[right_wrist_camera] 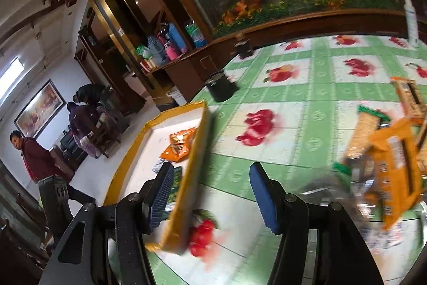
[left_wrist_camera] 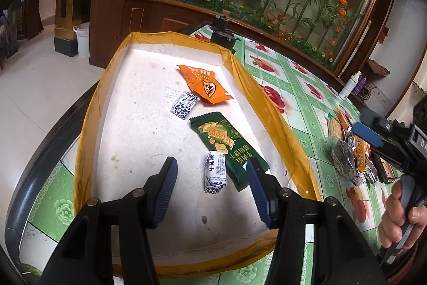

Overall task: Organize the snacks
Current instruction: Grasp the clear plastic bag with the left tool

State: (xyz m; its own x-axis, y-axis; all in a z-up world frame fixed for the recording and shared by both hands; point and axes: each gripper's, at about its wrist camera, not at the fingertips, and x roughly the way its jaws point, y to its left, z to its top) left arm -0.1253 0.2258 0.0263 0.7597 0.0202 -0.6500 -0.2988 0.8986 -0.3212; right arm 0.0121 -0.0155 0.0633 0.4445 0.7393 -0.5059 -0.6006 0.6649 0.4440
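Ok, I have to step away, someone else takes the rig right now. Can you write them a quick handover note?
Left tongs: open, empty, over the tray.
Right tongs: open, empty, over the tablecloth between the tray and the snack pile.
Done: four snacks lie in the tray: orange packet, green cracker pack, two small white candies.
Left: the pile of packets on the right side of the table has yet to go into the tray.

"牛轧糖" on white candy wrapper (left_wrist_camera: 215,174), "牛肉馅" on green cracker packet (left_wrist_camera: 226,146)
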